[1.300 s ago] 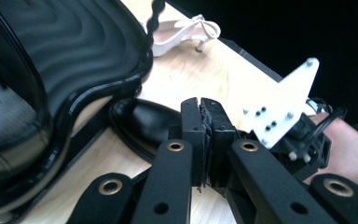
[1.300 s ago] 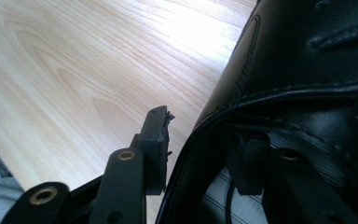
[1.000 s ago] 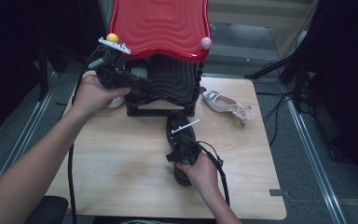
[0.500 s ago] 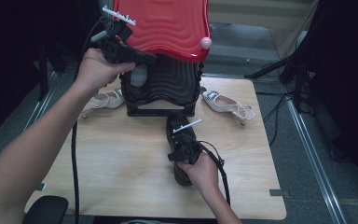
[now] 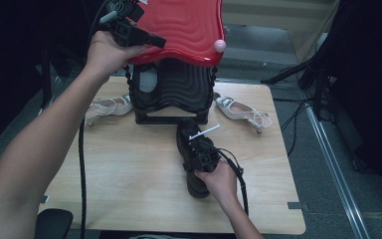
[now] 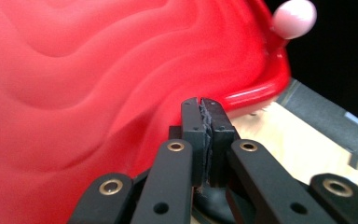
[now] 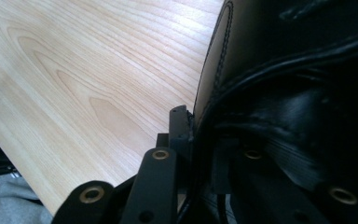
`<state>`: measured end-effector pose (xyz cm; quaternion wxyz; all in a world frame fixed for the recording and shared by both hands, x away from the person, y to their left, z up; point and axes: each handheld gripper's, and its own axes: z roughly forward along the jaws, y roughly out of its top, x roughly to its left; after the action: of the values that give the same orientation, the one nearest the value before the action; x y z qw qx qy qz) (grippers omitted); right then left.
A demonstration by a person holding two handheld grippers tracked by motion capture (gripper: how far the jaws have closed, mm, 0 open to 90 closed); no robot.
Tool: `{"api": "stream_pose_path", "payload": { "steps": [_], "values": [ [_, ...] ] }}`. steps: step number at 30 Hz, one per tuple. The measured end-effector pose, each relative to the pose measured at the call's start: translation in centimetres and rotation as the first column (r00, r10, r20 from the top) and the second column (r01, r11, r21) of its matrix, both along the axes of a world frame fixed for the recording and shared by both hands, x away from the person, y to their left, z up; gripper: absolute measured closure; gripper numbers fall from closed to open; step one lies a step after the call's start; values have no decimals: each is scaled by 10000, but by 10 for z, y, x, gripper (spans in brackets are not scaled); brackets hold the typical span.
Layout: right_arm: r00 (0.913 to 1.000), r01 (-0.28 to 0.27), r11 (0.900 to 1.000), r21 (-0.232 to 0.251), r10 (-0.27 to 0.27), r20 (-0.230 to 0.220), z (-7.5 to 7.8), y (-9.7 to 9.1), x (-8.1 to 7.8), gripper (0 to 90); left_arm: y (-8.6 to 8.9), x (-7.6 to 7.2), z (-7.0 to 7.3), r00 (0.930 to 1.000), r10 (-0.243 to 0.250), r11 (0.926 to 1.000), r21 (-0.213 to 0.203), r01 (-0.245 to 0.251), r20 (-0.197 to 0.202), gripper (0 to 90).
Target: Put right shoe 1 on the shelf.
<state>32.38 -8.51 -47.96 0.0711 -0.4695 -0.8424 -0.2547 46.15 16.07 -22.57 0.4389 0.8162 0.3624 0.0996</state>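
A black shoe [image 5: 197, 188] lies on the wooden table [image 5: 129, 169] in front of a black shoe rack [image 5: 174, 94] with a red wavy top [image 5: 184, 30]. My right gripper [image 5: 191, 143] sits on the shoe. Its jaws have just been closing. In the right gripper view the right gripper [image 7: 198, 130] pinches the side wall of the shoe [image 7: 284, 56], one jaw outside and one inside. My left gripper [image 5: 161, 44] is held up at the rack's top left. In the left gripper view the left gripper [image 6: 201, 105] is shut and holds nothing, above the red top [image 6: 74, 93].
One white heeled sandal [image 5: 109, 105] lies left of the rack, another [image 5: 241, 112] to its right. A pink ball [image 5: 220, 46] sticks out of the red top's right corner. Black cables trail from both grippers. Dark stands and floor surround the table.
The left hand has lifted its gripper from the rack's left side up to the red top. The right hand has stayed on the black shoe.
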Motion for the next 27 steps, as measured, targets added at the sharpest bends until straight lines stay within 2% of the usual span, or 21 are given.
{"api": "stream_pose_path", "payload": {
  "steps": [8,12,16,18,22,27],
  "values": [
    [9992,308,9961,825,-285,-290,12,-25,4,869,-8,7,-4,10000,85,9999,135,-84,-16,896],
    [9992,338,9929,1137,-313,-242,16,-35,5,871,-8,10,-4,9998,172,9997,154,-171,-57,895],
    [9987,493,9863,1576,-466,-209,23,-48,7,872,-8,14,-6,9997,240,9995,197,-239,-90,895],
    [9977,651,9801,1873,-600,-329,26,-56,8,874,-8,15,-7,9995,293,9994,202,-291,-111,895],
    [9974,625,9663,2498,-517,-497,32,-65,9,875,-6,17,-8,9997,215,9997,100,-213,-145,895],
    [9980,493,9670,2498,-378,-509,39,-66,6,874,-6,17,-9,9997,199,9998,48,-199,-109,896]
  ]
}}
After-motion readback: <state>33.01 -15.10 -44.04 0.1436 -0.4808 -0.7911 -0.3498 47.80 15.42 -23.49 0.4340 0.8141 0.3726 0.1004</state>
